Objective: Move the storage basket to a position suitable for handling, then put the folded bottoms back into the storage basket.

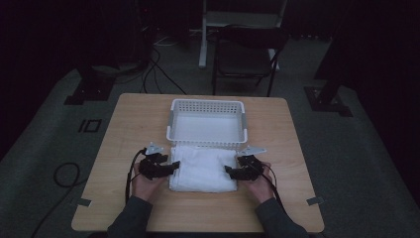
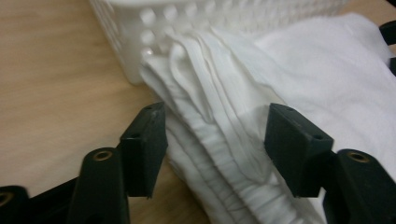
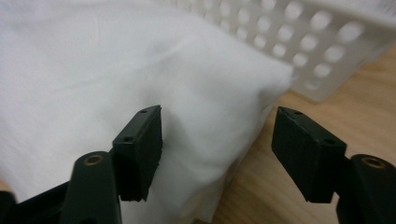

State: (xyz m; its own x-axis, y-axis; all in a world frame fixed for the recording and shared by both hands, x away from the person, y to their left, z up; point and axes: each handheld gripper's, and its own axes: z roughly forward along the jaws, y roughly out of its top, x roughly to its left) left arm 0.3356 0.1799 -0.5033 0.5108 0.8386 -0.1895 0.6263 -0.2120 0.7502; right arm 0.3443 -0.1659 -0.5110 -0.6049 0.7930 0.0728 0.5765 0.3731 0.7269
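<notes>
Two grippers, w/ jaws spread: our left gripper (image 1: 174, 166) straddles the folded towel's (image 1: 202, 168) layered edge, right gripper (image 1: 229, 170) straddles its opposite side. We see the towel lying on the table (image 1: 129, 129), touching the white basket (image 1: 208, 105).

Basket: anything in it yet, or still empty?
Empty. The high view shows the white basket with a bare floor; the folded white cloth lies on the table in front of it.

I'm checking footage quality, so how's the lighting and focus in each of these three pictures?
High view: dim and underexposed, dark surroundings, white basket and folded cloth brightest. Left gripper view: brighter, cloth folds sharp, jaws slightly soft. Right gripper view: cloth washed out, basket blurred.
</notes>
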